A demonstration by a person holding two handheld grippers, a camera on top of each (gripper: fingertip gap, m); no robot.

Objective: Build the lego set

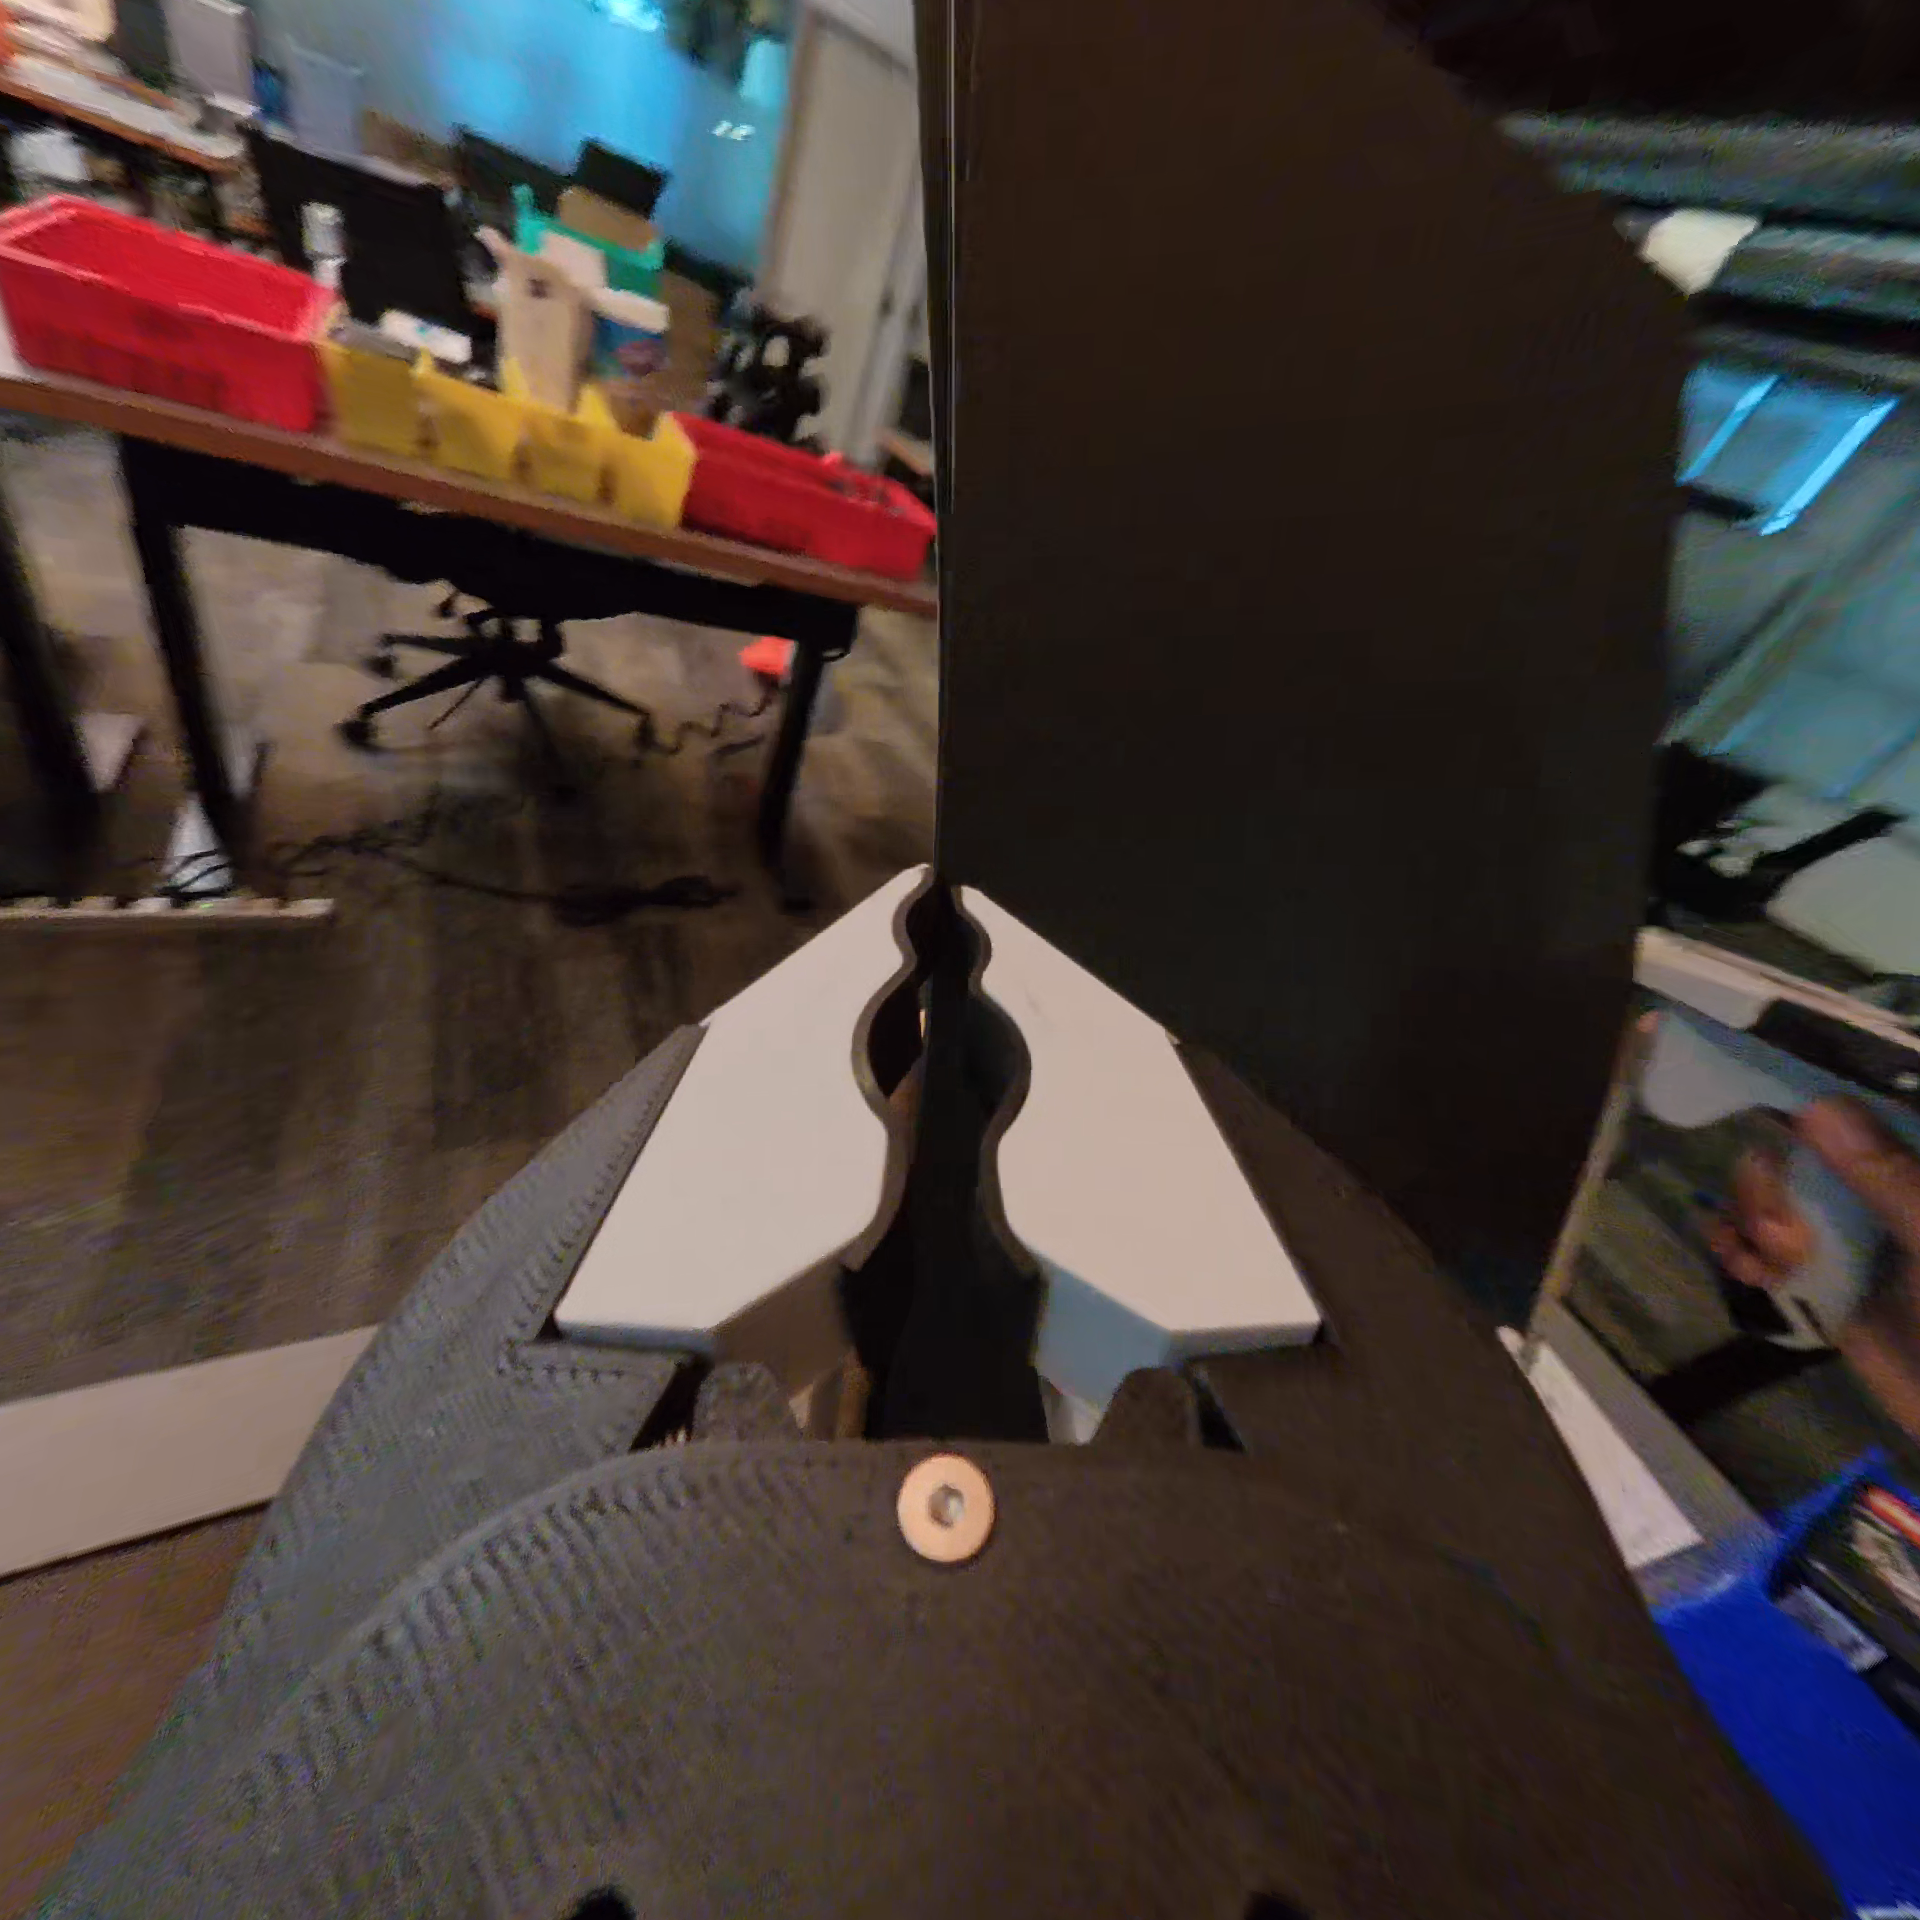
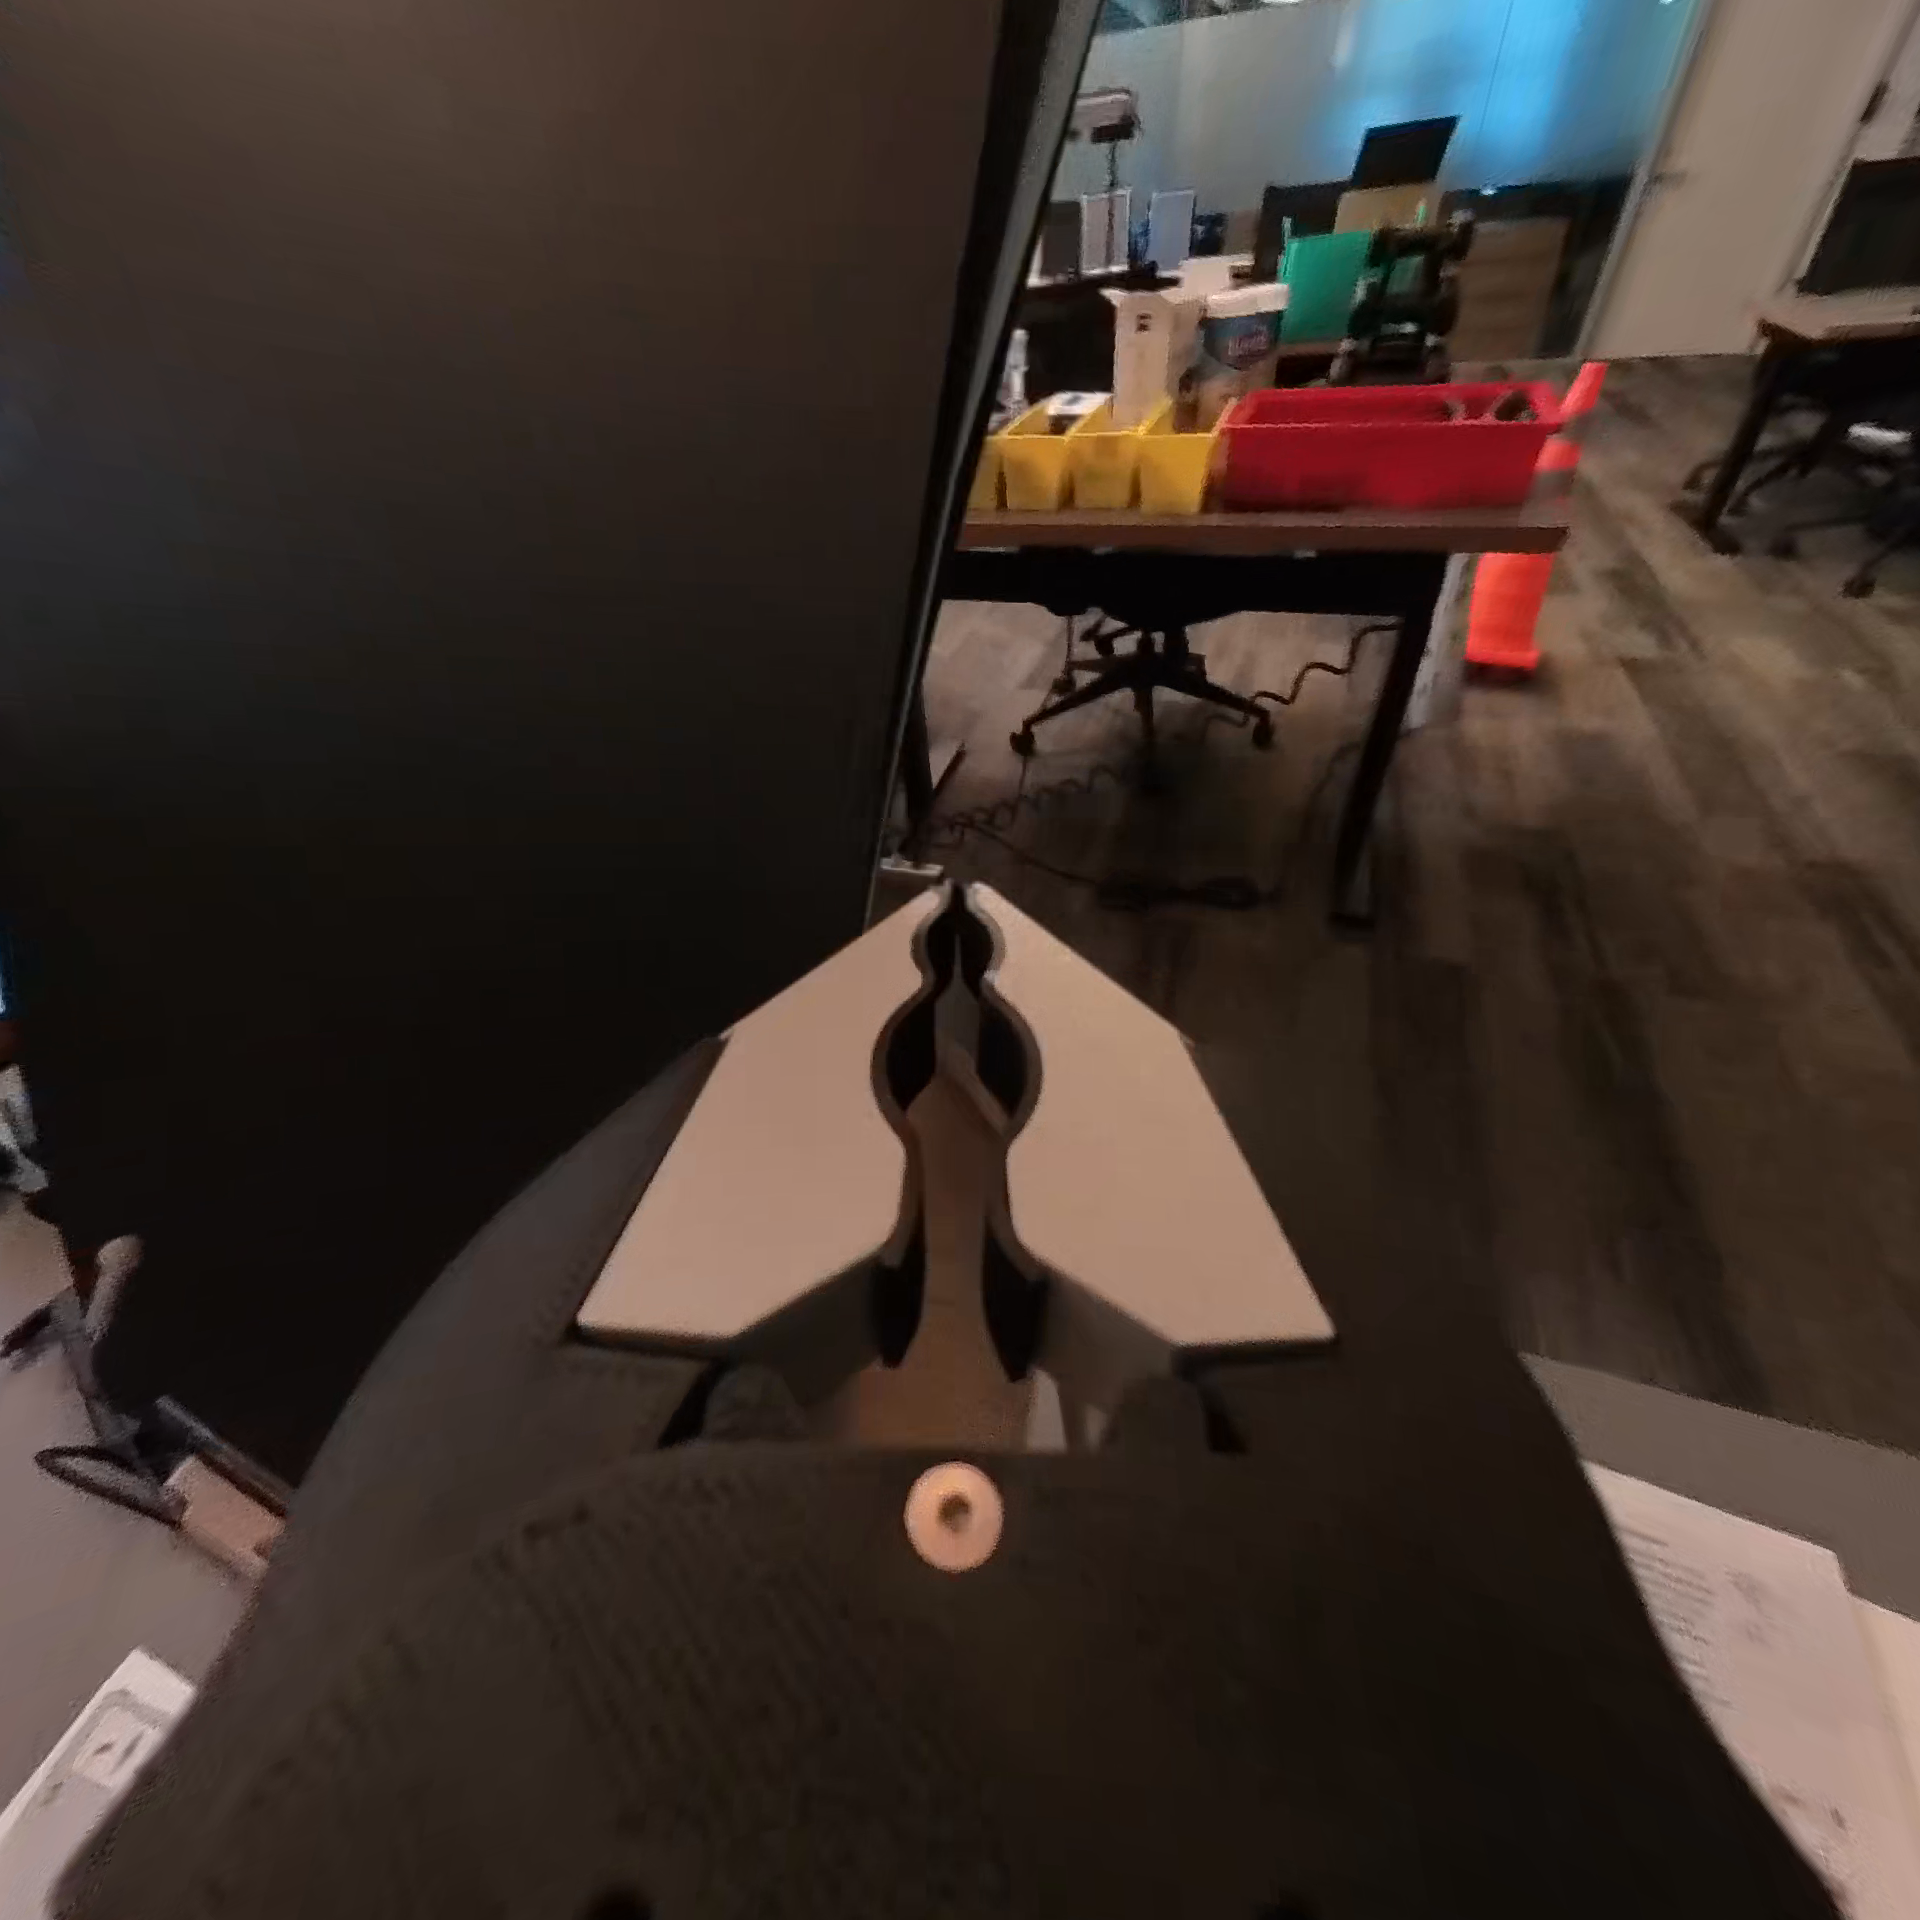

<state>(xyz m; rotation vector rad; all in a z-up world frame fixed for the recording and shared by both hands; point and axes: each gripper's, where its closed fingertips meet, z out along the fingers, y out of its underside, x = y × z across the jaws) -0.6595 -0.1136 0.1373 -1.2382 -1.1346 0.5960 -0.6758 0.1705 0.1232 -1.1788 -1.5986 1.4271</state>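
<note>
Pale grey plastic pads (image 1: 748,1122) line the left claw (image 1: 940,894), which is pinched narrow on the bottom edge of a large, thin, matte black panel (image 1: 1299,520). We see the panel almost edge-on, as a dark line rising straight up from between the tips, with its broad face spreading to the right.

The right claw (image 2: 948,894) is also drawn narrow, its tips nearly touching. The panel's slanting edge comes down to meet these tips, but we cannot tell whether it is actually pinched there. From this side the panel fills the left half of the view.

Further out, a blurred hand (image 1: 1829,1226) shows at the right edge of the left wrist view, above a blue plastic bin (image 1: 1766,1704). White printed sheets (image 2: 1745,1662) lie low on the right of the right wrist view. Across the room a brown wooden table (image 1: 416,478) carries red plastic bins (image 1: 156,312) and a row of small yellow bins (image 1: 499,426), with a black office chair (image 1: 488,665) beneath and an orange cone (image 2: 1507,603) beside it.

We can make out no lego bricks in either view, so we cannot say where the set is; the blue bin's contents are too blurred to name.

We judge the step in hand to be handling the panel, not building. To do it well, keep the left pinch firm and low, steady the far edge with the right claw, and move both together so the thin sheet neither twists nor slips.
</note>
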